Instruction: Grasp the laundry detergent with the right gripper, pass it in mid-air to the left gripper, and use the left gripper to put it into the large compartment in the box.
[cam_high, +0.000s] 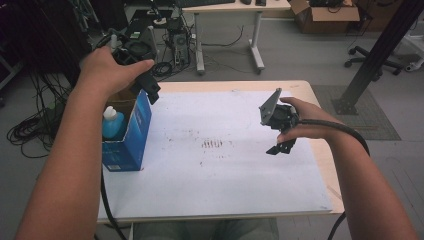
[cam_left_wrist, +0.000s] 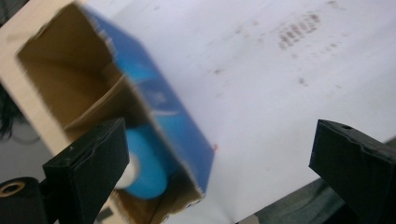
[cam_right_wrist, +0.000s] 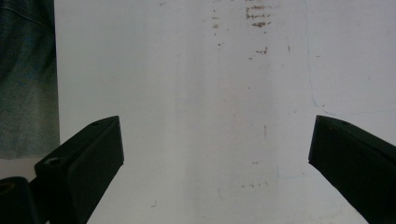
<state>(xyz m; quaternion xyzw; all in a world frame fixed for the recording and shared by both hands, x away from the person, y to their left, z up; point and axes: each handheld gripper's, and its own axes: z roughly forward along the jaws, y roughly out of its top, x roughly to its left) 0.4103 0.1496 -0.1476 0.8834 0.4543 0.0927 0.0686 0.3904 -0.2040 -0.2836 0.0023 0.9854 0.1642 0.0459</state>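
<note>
Jaws of the left gripper (cam_left_wrist: 219, 163) stand wide apart with nothing between them, held in the air just above the open top of the blue box (cam_left_wrist: 163, 100). In the high view that gripper (cam_high: 150, 90) hangs over the box's (cam_high: 132, 132) far upper corner, gripped by the person's left hand (cam_high: 107, 70). Inside the box stands a blue bottle (cam_high: 113, 125) with a white cap, leaning toward the box's left wall; the left gripper view shows the bottle (cam_left_wrist: 144, 165) low in the brown cardboard interior, partly behind the left jaw.

The right gripper's (cam_right_wrist: 215, 154) jaws are likewise spread and empty, aimed down at the white sheet (cam_right_wrist: 187, 93) that covers the desk. In the high view it (cam_high: 280, 147) hovers well to the right of the box, beyond a patch of brown marks (cam_high: 212, 144) on the sheet. The box stands at the sheet's left edge, on the desk (cam_high: 300, 86).
</note>
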